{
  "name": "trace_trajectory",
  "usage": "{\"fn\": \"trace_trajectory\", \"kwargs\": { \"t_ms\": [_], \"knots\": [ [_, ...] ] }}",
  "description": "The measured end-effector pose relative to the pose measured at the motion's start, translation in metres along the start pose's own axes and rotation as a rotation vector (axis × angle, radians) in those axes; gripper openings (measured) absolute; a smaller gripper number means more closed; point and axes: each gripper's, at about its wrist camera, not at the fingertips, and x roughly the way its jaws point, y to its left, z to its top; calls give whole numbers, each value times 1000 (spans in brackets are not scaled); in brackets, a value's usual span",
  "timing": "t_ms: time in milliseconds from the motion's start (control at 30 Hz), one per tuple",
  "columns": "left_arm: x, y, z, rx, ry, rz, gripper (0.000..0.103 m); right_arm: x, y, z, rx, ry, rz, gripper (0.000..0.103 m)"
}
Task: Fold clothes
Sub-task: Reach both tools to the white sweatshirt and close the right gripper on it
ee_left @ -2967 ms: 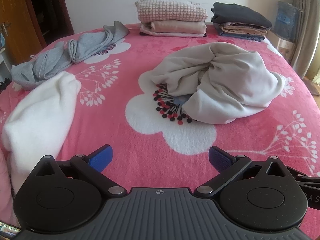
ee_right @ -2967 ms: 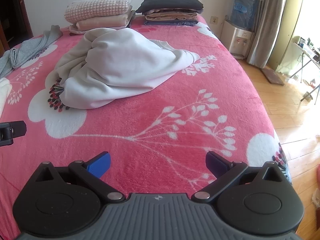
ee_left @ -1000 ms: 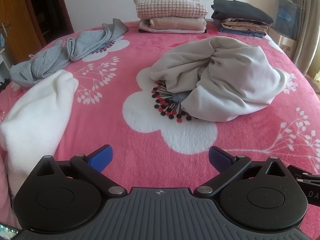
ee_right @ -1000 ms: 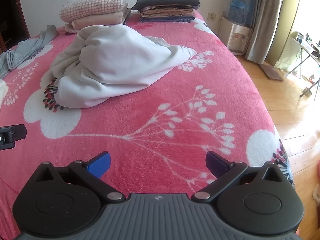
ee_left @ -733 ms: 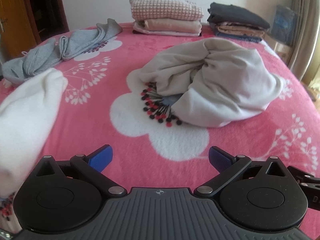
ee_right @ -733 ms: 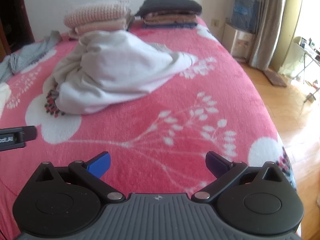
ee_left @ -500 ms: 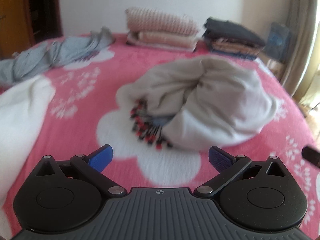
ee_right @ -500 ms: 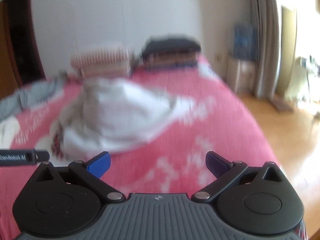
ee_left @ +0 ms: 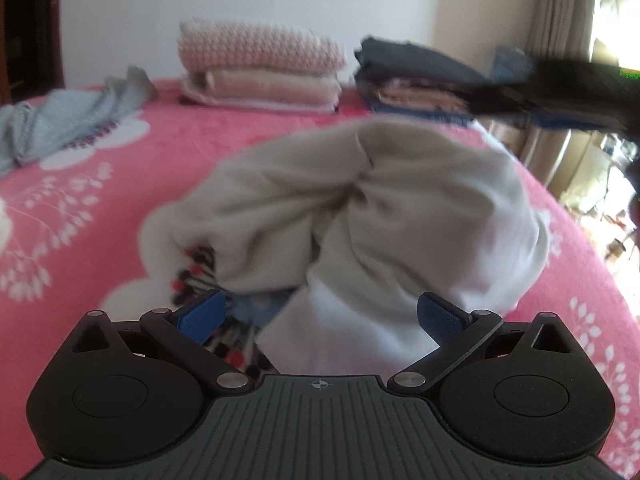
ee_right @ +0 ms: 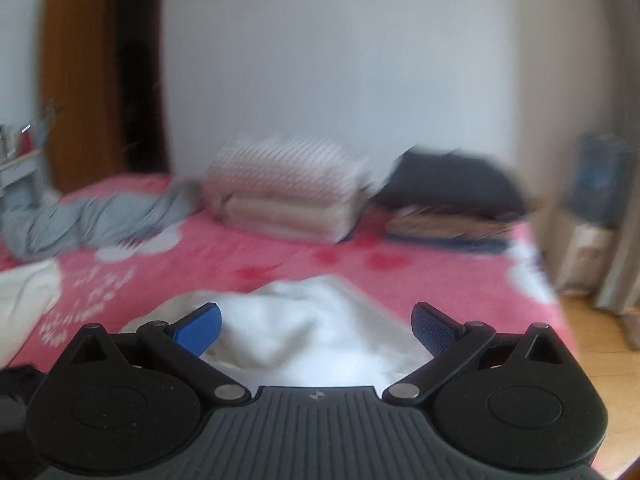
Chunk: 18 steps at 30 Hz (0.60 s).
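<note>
A crumpled cream-white garment lies bunched in the middle of the pink floral bed. My left gripper is open and hovers low at the garment's near edge, with the cloth showing between its blue pads but not pinched. My right gripper is also open, raised above the same garment, which fills the space under its fingers. In the left wrist view the right gripper shows as a dark blur at the upper right.
Two folded stacks sit at the head of the bed: a pink checked one and a dark one. A grey garment lies at the far left, a white one nearer. Wooden floor lies off the bed's right edge.
Both grippers have moved forward over the bed to the cream garment. The right one has lifted and tilted up, now seeing the wall. Both stay open.
</note>
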Motion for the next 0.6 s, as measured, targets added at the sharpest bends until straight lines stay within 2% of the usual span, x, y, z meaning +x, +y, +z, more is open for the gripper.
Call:
{"fn": "trace_trajectory", "kwargs": {
  "t_ms": [67, 133, 200, 233, 333, 367, 400, 433, 533, 600],
  "knots": [
    [6, -1, -5, 13, 13, 0, 100, 24, 5, 0, -2, 42, 15, 102],
    [8, -4, -8, 24, 14, 4, 97, 47, 11, -4, 1, 91, 24, 97],
    [8, -6, -10, 29, 16, 2, 92, 65, 15, -13, 23, 155, 36, 92],
    [7, -7, -10, 27, 16, -5, 84, 68, 15, -17, 33, 170, 41, 90],
    [5, -11, -11, 44, 11, -7, 76, 69, 22, -22, 44, 179, 29, 83],
    [4, -12, -11, 48, 7, -9, 70, 68, 24, -23, 49, 182, 28, 80],
    [3, -12, -11, 50, 4, -13, 66, 64, 25, -22, 50, 184, 28, 72],
    [2, -14, -11, 49, 0, -16, 58, 61, 26, -21, 50, 185, 28, 61],
    [-2, -16, -12, 56, -7, -10, 43, 51, 31, -19, 16, 182, 13, 40],
    [-4, -16, -13, 59, -7, -9, 39, 43, 37, -20, -14, 178, -2, 30]
  ]
}}
